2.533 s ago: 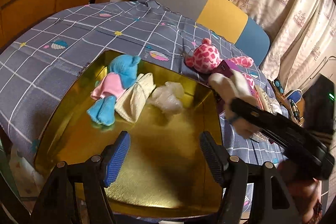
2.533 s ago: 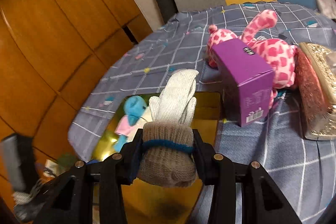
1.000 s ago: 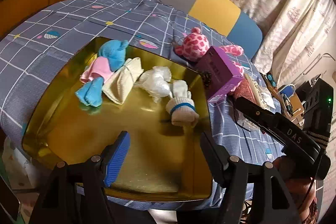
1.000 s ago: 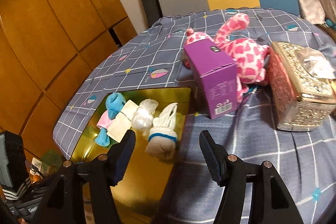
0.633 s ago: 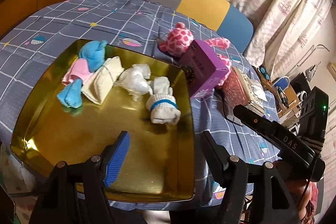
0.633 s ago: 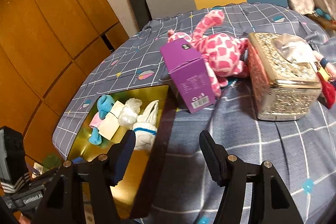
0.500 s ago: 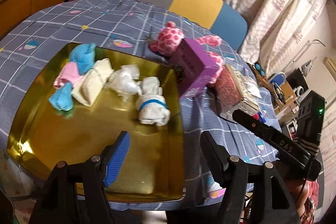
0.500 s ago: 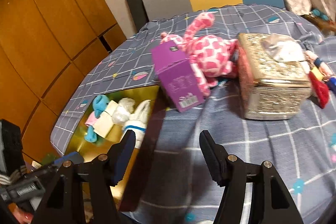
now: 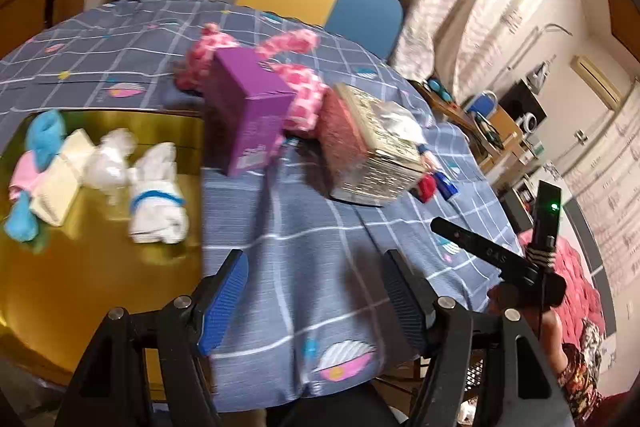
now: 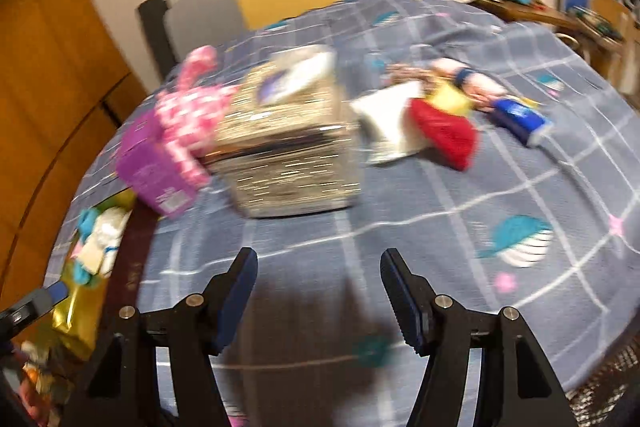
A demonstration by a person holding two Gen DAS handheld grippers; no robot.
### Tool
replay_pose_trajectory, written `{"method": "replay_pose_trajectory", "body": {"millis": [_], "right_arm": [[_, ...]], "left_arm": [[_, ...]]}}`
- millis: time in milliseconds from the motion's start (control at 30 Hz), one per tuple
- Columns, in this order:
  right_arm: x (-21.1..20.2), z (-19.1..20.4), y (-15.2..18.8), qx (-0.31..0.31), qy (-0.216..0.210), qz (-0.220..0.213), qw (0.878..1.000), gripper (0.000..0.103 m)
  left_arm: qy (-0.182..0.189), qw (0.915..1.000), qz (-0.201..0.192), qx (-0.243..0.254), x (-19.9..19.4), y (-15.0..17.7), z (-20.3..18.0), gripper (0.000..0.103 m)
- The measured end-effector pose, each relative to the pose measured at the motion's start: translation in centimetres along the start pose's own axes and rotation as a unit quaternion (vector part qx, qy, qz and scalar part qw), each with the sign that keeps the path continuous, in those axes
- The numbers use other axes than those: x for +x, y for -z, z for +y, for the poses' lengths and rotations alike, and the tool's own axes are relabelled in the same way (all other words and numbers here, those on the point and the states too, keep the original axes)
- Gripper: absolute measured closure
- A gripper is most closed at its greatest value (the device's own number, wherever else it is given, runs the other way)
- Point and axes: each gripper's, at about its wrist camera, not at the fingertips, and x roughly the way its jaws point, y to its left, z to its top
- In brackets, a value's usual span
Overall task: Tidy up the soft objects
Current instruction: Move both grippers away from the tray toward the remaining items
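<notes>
Here, glove (image 9: 158, 187) lies cuff nearest.

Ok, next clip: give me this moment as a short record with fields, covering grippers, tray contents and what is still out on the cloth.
left gripper: open, empty
right gripper: open, empty
gold tray: holds white sock, blue-and-pink plush, cream pouch, white crumpled piece
outside tray: pink spotted plush, behind purple box
beside gold tissue box: red soft item, blurred
</notes>
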Motion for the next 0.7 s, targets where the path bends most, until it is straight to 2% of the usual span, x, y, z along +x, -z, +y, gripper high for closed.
{"method": "replay_pose_trajectory", "body": {"millis": [233,500,700], "right_arm": [[0.0,-6.6,-2.1,0.007,0.055,-0.009,0.998,0.035],[1.3,-14.0,-7.1,-0.009,0.119,-0.037,0.992,0.035],[3.6,-18.2,-10.9,-0.005,0.130,-0.046,0.990,0.035]], "left_arm": [[0.022,0.9987,0.028,0.037,2.7,-0.4,-4.5,0.034],[0.052,0.9932,0.062,0.084,5.6,0.2,-9.1,0.034],[0.059,0.9894,0.088,0.100,7.4,0.7,-11.1,0.034]]}}
